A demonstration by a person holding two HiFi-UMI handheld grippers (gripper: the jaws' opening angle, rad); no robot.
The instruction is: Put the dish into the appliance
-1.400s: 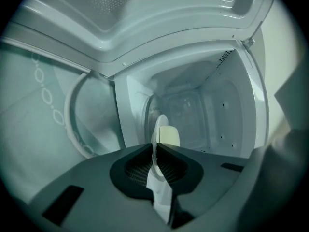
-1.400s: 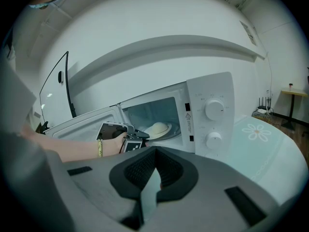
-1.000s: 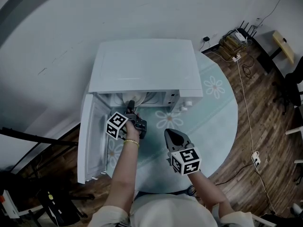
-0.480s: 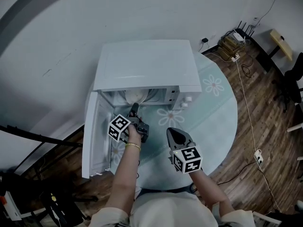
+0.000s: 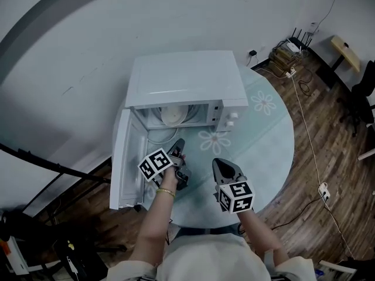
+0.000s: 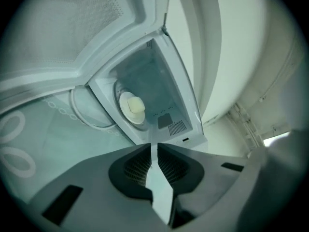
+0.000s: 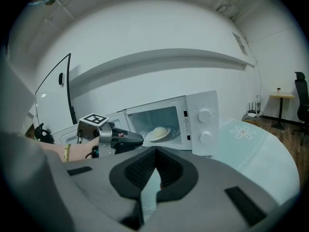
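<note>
**Dish is in, door not shut yet**

The dish (image 5: 174, 115) sits on the turntable inside the microwave (image 5: 187, 78), with a pale lump on it, maybe a bun; too small to tell. Nothing is holding it. The microwave stands at the back of the round worktop (image 5: 266, 139), and its door (image 5: 124, 163) is swung wide open to the left.

The left claw (image 5: 179, 145) is just outside the opening and points in at the dish. Its jaws have just been closing and now stand nearly together, with a thin slit between them and nothing in it. The right claw (image 5: 218, 164) hangs over the worktop in front of the control knobs, with its jaw tips together and empty.

Judgement: the placing step looks done, so the task proper is nearly finished. Closing the door is probably what's left. That calls for the left claw to swing out round the door's free edge and push on its outer face. The right claw should stay clear of the door's path. The dish sits well inside, so the door shouldn't catch it.
</note>
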